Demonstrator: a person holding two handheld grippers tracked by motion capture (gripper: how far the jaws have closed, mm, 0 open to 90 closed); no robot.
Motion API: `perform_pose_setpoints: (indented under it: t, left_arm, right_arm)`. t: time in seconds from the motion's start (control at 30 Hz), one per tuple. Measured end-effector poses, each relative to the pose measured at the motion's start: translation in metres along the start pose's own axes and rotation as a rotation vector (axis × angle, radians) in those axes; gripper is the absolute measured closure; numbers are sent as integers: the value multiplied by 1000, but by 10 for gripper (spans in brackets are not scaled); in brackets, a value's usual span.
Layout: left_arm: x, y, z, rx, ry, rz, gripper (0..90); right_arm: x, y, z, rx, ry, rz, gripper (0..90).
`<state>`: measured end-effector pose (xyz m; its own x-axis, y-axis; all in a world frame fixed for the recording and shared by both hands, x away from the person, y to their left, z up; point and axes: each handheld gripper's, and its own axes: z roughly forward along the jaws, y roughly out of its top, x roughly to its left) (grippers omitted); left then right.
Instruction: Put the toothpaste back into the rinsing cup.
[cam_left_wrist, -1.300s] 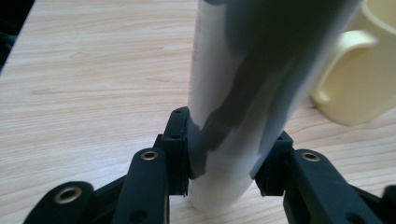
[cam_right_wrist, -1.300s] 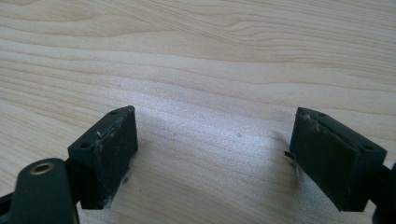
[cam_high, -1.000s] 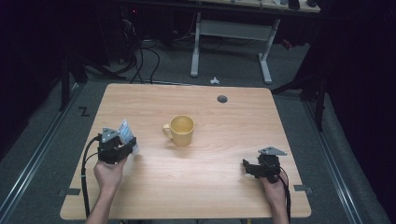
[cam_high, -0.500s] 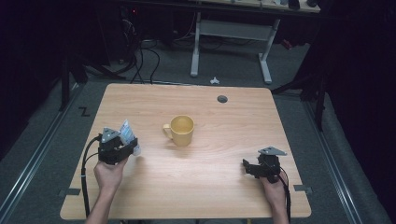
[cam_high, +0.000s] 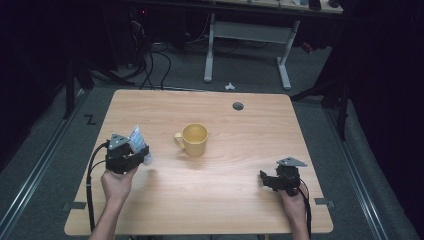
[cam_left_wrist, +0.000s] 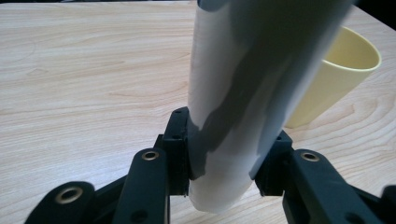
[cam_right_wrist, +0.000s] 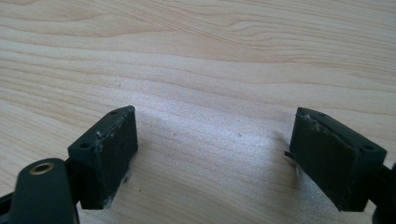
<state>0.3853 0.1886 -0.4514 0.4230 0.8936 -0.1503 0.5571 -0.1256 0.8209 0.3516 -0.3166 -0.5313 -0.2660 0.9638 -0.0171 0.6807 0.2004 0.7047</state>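
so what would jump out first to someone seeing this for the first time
Probably the yellow mug standing alone mid-table, its handle toward the left gripper. Next, that gripper, clamped on a white tube at the table's left. The right gripper sits open near the right front edge, nothing between its jaws.

1 light wooden rectangular surface (cam_high: 210, 200). 1 yellow ceramic mug (cam_high: 194, 139) with 1 handle. 1 white-and-grey plastic tube (cam_left_wrist: 243, 93). 2 black two-jaw claws: left claw (cam_high: 131, 156), right claw (cam_high: 267, 180). 2 hands on them. 1 round grey grommet hole (cam_high: 238, 106) in the surface. 1 small white scrap (cam_high: 229, 86) on the floor.
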Motion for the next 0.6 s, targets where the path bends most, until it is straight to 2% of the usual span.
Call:
perform_pose_setpoints:
  t: [0.4,0.6]
  left_arm:
    - [-9,8,4,8,-31,37,636]
    - [-11,14,4,4,-57,28,635]
  right_arm:
    - [0,0,0,0,0,0,153]
    - [0,0,0,0,0,0,153]
